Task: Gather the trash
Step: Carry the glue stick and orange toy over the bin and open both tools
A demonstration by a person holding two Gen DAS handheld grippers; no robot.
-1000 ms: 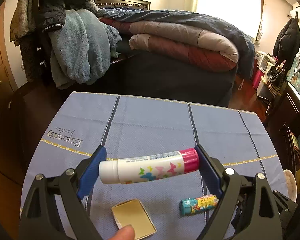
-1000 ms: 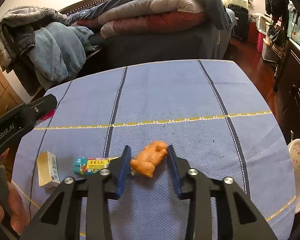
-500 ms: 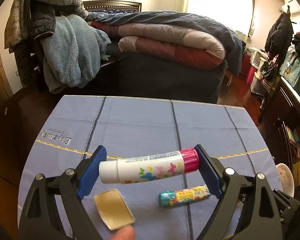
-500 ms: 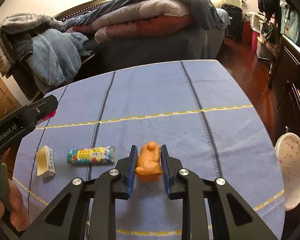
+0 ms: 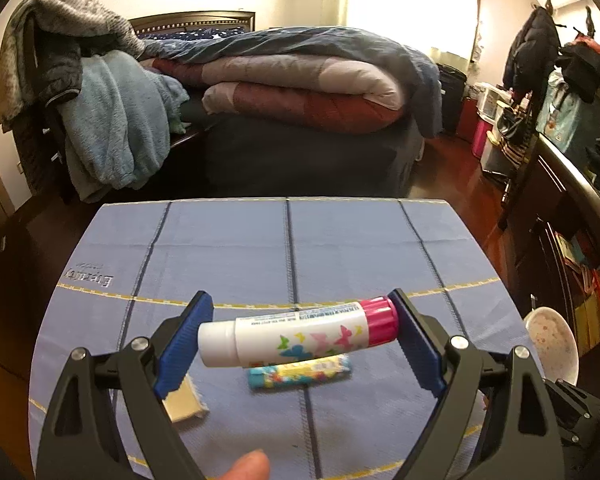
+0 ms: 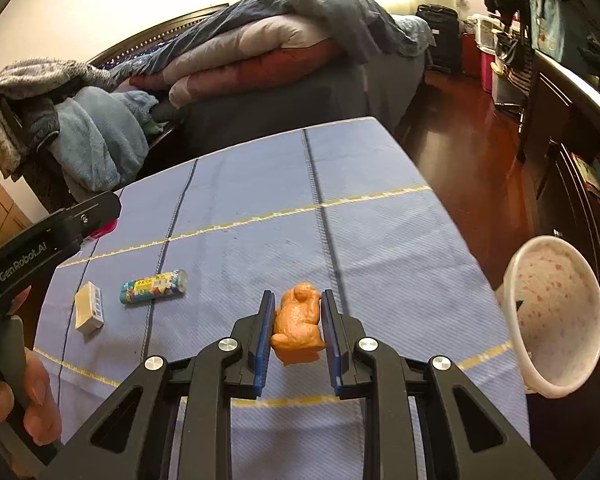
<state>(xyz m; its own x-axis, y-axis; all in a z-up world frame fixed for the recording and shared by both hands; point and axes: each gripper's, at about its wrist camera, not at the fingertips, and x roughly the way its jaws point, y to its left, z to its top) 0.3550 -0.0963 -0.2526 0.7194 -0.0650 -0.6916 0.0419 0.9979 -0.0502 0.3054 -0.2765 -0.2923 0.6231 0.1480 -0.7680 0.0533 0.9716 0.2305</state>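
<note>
In the left wrist view, the left gripper (image 5: 300,334) clamps a white tube with a pink cap (image 5: 298,332) end to end between its blue pads, the cap against the right-hand pad; the tube hangs above the blue tablecloth (image 5: 228,248). Taking the tube as the landmark, a small colourful roll (image 5: 299,372) lies on the cloth just below it, lengthwise in about the same direction. A small tan box (image 5: 182,398) lies on the cloth below the tube's white end, partly hidden behind the left-hand pad. A white speckled bowl (image 5: 552,344) stands off the table's edge, to the right of the tube. A fingertip (image 5: 248,466) shows at the bottom edge.

In the right wrist view, the right gripper (image 6: 296,322) pinches an orange lump of trash (image 6: 298,324), both pads pressing its sides, and the lump looks lifted clear of the cloth. Taking the lump as the landmark, the colourful roll lies on the cloth to its left, the tan box farther left still. The speckled bowl sits to the right of the lump, beyond the table's edge, its opening tilted toward the camera. The left gripper's black arm and a person's fingers (image 6: 36,400) fill the far left.
</note>
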